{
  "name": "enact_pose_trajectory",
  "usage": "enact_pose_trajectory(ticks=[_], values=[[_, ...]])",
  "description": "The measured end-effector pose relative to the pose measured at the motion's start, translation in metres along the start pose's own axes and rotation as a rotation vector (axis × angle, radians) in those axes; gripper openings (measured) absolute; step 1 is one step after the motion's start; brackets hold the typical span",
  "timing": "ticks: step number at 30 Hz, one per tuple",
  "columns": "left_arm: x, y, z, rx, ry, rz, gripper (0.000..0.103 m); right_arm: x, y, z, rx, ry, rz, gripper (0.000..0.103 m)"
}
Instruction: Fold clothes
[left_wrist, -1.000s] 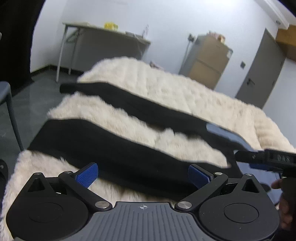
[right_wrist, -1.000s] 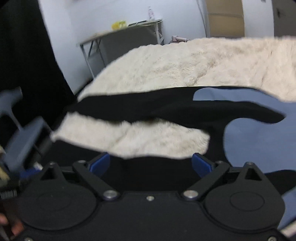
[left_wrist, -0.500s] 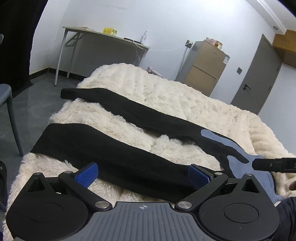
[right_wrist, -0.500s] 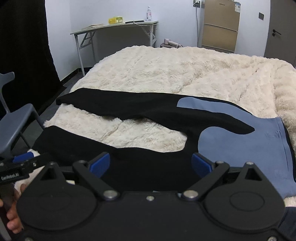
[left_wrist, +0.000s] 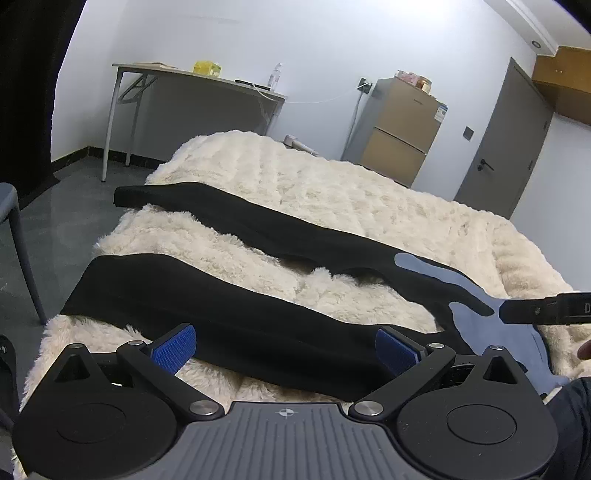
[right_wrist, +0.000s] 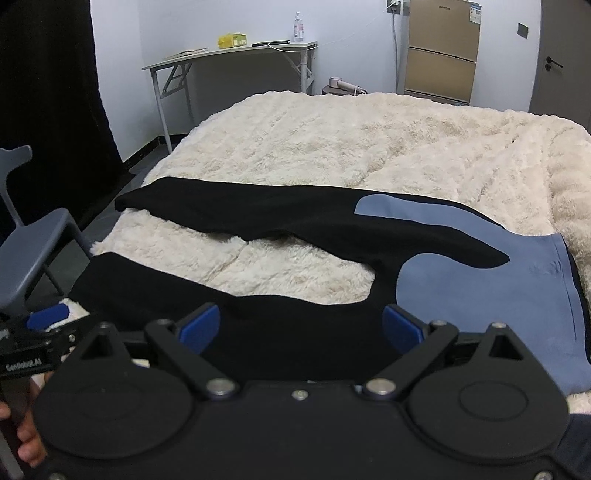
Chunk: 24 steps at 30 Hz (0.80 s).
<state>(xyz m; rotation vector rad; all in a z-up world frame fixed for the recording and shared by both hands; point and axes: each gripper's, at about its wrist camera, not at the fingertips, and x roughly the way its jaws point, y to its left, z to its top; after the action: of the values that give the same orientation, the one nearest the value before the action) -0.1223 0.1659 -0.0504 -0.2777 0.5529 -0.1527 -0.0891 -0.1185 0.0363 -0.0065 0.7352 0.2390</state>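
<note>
Black leggings (left_wrist: 229, 317) (right_wrist: 280, 221) with a grey-blue waist panel (right_wrist: 498, 280) lie flat on a cream fluffy bed cover (left_wrist: 351, 192) (right_wrist: 369, 140), legs spread apart toward the left. My left gripper (left_wrist: 284, 345) hovers open over the near leg, nothing between its blue pads. My right gripper (right_wrist: 301, 326) is open too, over the near leg close to the crotch. The right gripper's tip (left_wrist: 543, 314) shows at the right edge of the left wrist view; the left gripper (right_wrist: 33, 332) shows at the lower left of the right wrist view.
A grey chair (right_wrist: 29, 243) stands left of the bed. A folding table (left_wrist: 192, 85) with a yellow box and bottle sits at the back wall, beside a tan cabinet (left_wrist: 399, 129) and a grey door (left_wrist: 506, 140). A hand (right_wrist: 26, 435) holds the left gripper.
Both grippers have pulled back and risen from the leggings, so more of the bed and room shows. The leggings lie still; both grippers stayed open.
</note>
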Motion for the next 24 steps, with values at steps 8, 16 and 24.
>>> enact_pose_trajectory(ticks=[8, 16, 24], values=[[0.01, -0.064, -0.013, 0.458, 0.02, -0.16, 0.103, -0.055, -0.12, 0.008, -0.461, -0.176, 0.017, 0.103], [0.051, -0.132, -0.043, 0.923, 0.099, -0.31, 0.1, -0.07, -0.213, -0.033, -0.89, 0.201, -0.142, 0.09], [0.098, -0.166, -0.064, 1.121, 0.189, -0.371, 0.09, -0.034, -0.229, -0.084, -1.021, 0.317, -0.096, 0.06]])
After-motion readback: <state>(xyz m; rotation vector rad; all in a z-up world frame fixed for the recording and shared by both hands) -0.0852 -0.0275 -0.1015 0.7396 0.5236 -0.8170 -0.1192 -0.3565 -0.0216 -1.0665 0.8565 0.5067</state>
